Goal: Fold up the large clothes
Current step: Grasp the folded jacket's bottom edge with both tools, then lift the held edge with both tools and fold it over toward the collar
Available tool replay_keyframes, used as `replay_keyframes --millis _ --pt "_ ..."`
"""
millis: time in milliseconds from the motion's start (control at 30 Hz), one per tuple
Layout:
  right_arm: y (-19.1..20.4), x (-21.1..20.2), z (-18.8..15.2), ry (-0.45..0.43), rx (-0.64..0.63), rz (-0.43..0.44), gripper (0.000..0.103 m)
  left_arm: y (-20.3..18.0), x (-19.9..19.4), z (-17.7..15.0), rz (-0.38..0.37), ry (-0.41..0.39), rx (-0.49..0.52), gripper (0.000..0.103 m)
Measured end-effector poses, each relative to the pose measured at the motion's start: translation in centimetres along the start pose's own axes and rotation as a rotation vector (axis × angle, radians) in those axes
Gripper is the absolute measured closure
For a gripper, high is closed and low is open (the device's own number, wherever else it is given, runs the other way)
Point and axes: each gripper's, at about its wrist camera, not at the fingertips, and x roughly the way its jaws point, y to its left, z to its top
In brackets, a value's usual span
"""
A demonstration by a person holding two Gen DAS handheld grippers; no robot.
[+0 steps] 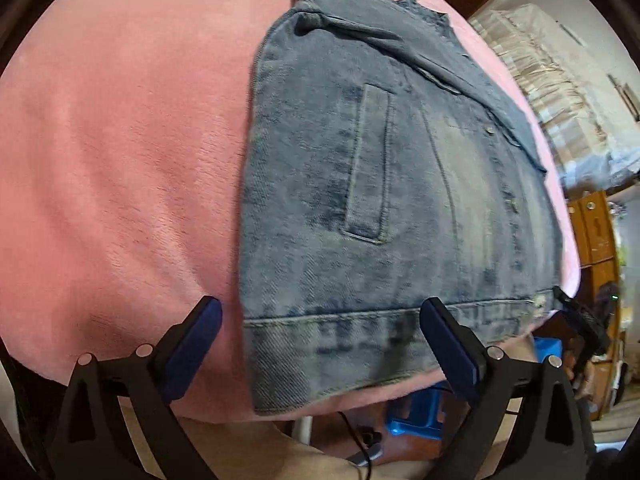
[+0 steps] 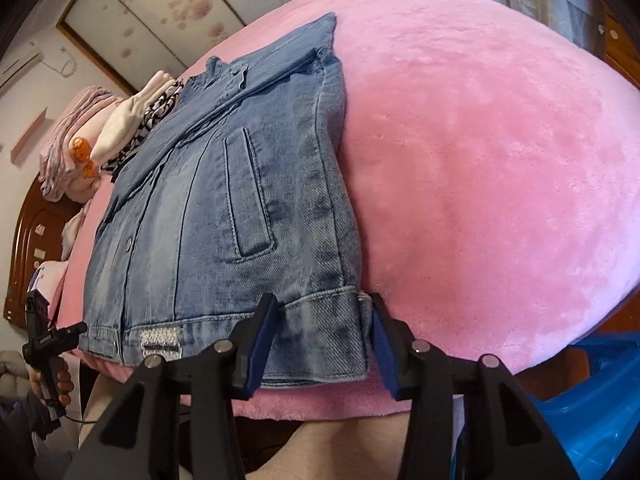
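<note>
left gripper [image 1: 320, 344]: jaws spread wide, pointing steeply down, nothing pressed between the pads | right gripper [image 2: 324, 344]: jaws partly open, angled down, pads not pressing | left hand [image 2: 56, 384]: fingers wrapped round its gripper's handle, seen from the right wrist

Open ground: bare pink blanket [image 2: 480, 152] on both sides of denim jacket [image 2: 224, 208].
Far end: heap of folded clothes [image 2: 120, 132] touches jacket collar, closing that approach.
Near edge: jacket hem at blanket's brink; blue stool [image 1: 416, 416] and cable [image 1: 360, 436] on floor below.
</note>
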Motion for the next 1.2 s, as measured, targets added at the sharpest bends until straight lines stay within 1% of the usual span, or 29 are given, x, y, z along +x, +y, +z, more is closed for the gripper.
replay_keyframes --millis 200,267,367,433,500,533,567,600,633,667,733,800,833,867,967,1033,1167,1200 --pt "-0.5 1.1 0.5 0.042 0.007 0.015 0.056 -0.1 0.9 -0.1 0.014 0.023 0.034 0.005" --pt "-0.7 1.5 0.6 0.055 0.009 0.023 0.054 -0.2 1.1 0.0 0.012 0.028 0.037 0.001" --pt "-0.7 1.9 0.9 0.073 0.007 0.03 0.05 -0.3 1.4 0.0 0.023 0.033 0.041 0.001" --pt "-0.3 2.1 1.0 0.086 -0.004 0.03 0.044 -0.5 1.5 0.1 0.03 0.032 0.043 0.001" --pt "0.6 2.3 1.1 0.093 -0.042 -0.003 0.044 -0.7 1.6 0.2 0.034 0.035 0.04 0.001" --pt "0.9 2.4 1.1 0.097 -0.056 -0.017 0.044 -0.8 1.6 0.3 0.038 0.036 0.036 0.003" --pt "1.2 2.4 1.1 0.103 -0.063 -0.031 0.045 -1.0 1.6 0.4 0.042 0.039 0.034 0.012" --pt "1.3 2.5 1.2 0.11 -0.062 -0.041 0.046 -1.4 1.6 0.6 0.049 0.041 0.035 0.019" --pt "1.2 2.4 1.3 0.114 -0.061 -0.044 0.052 -1.4 1.3 0.7 0.037 0.04 0.038 0.035" --pt "1.4 2.3 1.4 0.119 -0.062 -0.052 0.054 -1.7 0.9 0.8 0.042 0.037 0.037 0.048" --pt "1.8 2.0 1.6 0.129 -0.072 -0.055 0.063 -1.8 0.6 1.0 0.049 0.046 0.032 0.065" --pt "2.2 1.6 1.7 0.134 -0.08 -0.055 0.066 -1.9 0.2 1.1 0.051 0.056 0.02 0.07" --pt "2.4 1.4 1.8 0.137 -0.083 -0.058 0.067 -2.1 0.1 1.2 0.016 0.068 0.012 0.087" --pt "2.5 1.1 1.9 0.141 -0.079 -0.057 0.068 -2.3 -0.1 1.3 -0.022 0.076 0.004 0.089" --pt "2.5 0.3 2.4 0.143 -0.053 -0.036 0.07 -3.7 -0.9 1.5 -0.024 0.068 0.047 0.089" --pt "3.0 -0.6 2.6 0.134 -0.061 -0.021 0.071 -4.5 -1.4 1.5 -0.029 0.059 0.058 0.09" --pt "4.5 -2.5 2.9 0.127 -0.138 -0.044 0.074 -5.6 -2.5 1.1 -0.015 0.053 0.089 0.091" --pt "5.1 -3.1 3.0 0.129 -0.166 -0.051 0.077 -5.8 -2.8 0.9 -0.006 0.055 0.098 0.091"
